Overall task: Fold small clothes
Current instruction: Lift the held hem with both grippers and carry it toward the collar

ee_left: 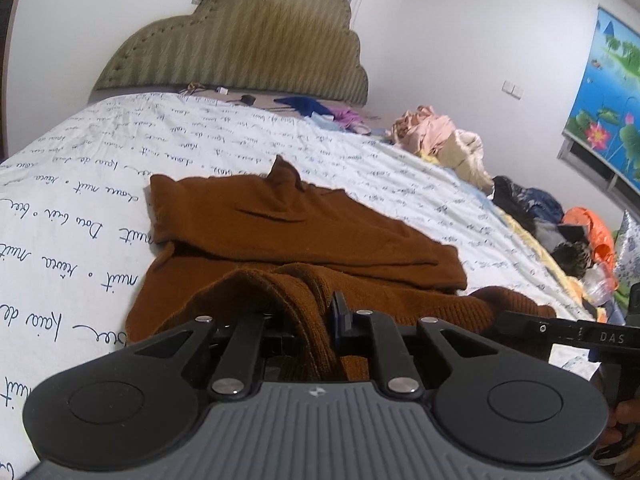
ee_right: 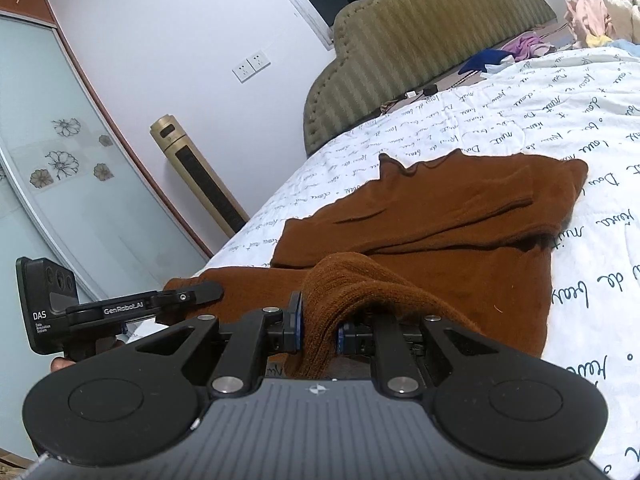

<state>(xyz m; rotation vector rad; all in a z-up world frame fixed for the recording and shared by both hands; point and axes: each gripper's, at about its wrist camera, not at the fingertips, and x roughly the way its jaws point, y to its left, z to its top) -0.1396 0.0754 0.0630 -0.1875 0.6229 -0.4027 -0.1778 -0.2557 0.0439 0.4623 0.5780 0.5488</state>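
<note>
Garment: a brown knit sweater [ee_left: 304,232] lay partly folded on the bed [ee_left: 80,184], its near hem lifted.
Left gripper [ee_left: 316,320]: jaws pinched the ribbed hem.
Right gripper [ee_right: 320,320]: jaws clamped the same hem, beside the left.
Background: a clothes pile [ee_left: 436,136] sat along the bed's far edge.

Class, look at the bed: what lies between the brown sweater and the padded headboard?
Only bare printed bedsheet lies between the brown sweater and the headboard; the left wrist view shows it best.
</note>
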